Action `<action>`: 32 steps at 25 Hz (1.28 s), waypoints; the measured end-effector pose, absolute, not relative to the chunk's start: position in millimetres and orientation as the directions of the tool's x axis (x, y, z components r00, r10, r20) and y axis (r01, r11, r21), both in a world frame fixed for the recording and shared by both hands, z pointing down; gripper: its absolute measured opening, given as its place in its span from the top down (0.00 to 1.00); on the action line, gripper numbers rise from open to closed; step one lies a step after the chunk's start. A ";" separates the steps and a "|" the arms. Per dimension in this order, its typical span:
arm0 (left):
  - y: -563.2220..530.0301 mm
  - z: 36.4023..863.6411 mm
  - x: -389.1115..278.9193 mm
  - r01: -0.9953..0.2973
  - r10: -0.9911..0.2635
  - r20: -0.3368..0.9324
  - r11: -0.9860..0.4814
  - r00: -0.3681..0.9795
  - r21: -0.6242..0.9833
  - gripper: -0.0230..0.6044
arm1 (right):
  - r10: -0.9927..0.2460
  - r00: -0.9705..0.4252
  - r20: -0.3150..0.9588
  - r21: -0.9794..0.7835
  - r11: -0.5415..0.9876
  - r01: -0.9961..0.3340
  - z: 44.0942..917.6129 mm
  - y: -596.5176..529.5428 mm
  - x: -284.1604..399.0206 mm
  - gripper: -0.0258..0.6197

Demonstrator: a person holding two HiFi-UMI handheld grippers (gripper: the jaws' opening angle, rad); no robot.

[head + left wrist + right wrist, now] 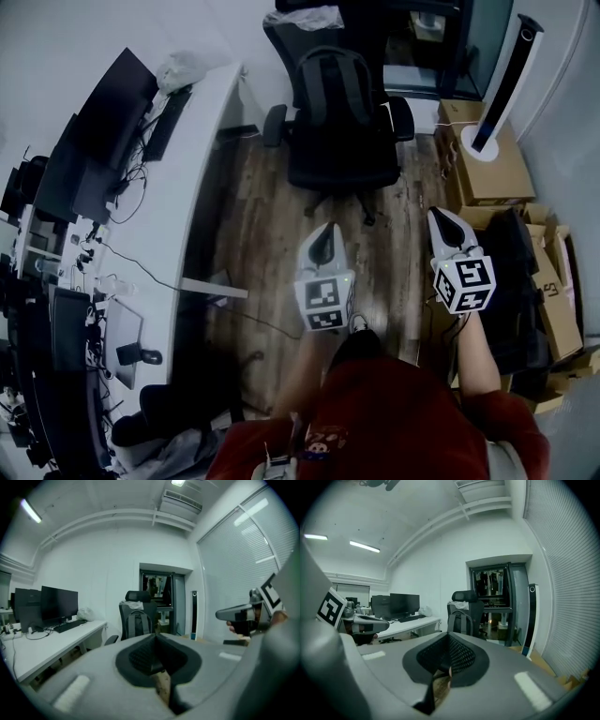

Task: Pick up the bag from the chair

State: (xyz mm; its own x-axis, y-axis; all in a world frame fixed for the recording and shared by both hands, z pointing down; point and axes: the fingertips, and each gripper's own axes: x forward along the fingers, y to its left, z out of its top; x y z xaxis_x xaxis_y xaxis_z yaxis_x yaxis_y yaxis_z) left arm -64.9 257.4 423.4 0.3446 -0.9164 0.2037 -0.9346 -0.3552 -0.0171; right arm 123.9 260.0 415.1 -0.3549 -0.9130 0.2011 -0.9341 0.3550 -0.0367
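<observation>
While both claws hang over the wood floor touching nothing, the left gripper (pixel 325 232) has its jaws together, pads meeting at the tip, with nothing between them. The right gripper (pixel 441 217) reads the same: jaws closed, empty.

Target is the backpack (pixel 335 89). It sits upright on the seat of the black office chair (pixel 343 171), leaning on the backrest with its shoulder straps facing the person. The chair stands off the long right edge of the white desk (pixel 202 187), near its far corner and well apart from both grippers.

Handling, as a judgement:
- Soft fabric, so it will likely sag and swing once lifted.
- Not fragile or slippery.
- Weight is unclear; it holds its shape, so probably part-filled.
- The body is too bulky for a two-jaw pinch.
- Best hold looks like the upper part of a shoulder strap. A top loop would also do, but it's too small to make out.
- Jaws must open before any grab.
</observation>
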 end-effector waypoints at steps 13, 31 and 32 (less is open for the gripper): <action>171.1 419.1 -122.4 -0.935 -0.919 0.201 -0.353 0.340 -0.029 0.97 | -0.920 -0.338 0.198 -0.014 0.342 -0.940 406.3 175.4 72.7 0.96; 65.5 440.5 -119.7 -0.933 -0.912 0.230 -0.357 0.339 -0.040 0.97 | -0.917 -0.347 0.197 -0.038 0.347 -0.937 427.5 65.6 71.4 0.96; 57.3 441.0 -116.9 -0.933 -0.912 0.230 -0.358 0.339 -0.042 0.97 | -0.917 -0.347 0.199 -0.038 0.346 -0.937 429.4 57.3 74.4 0.96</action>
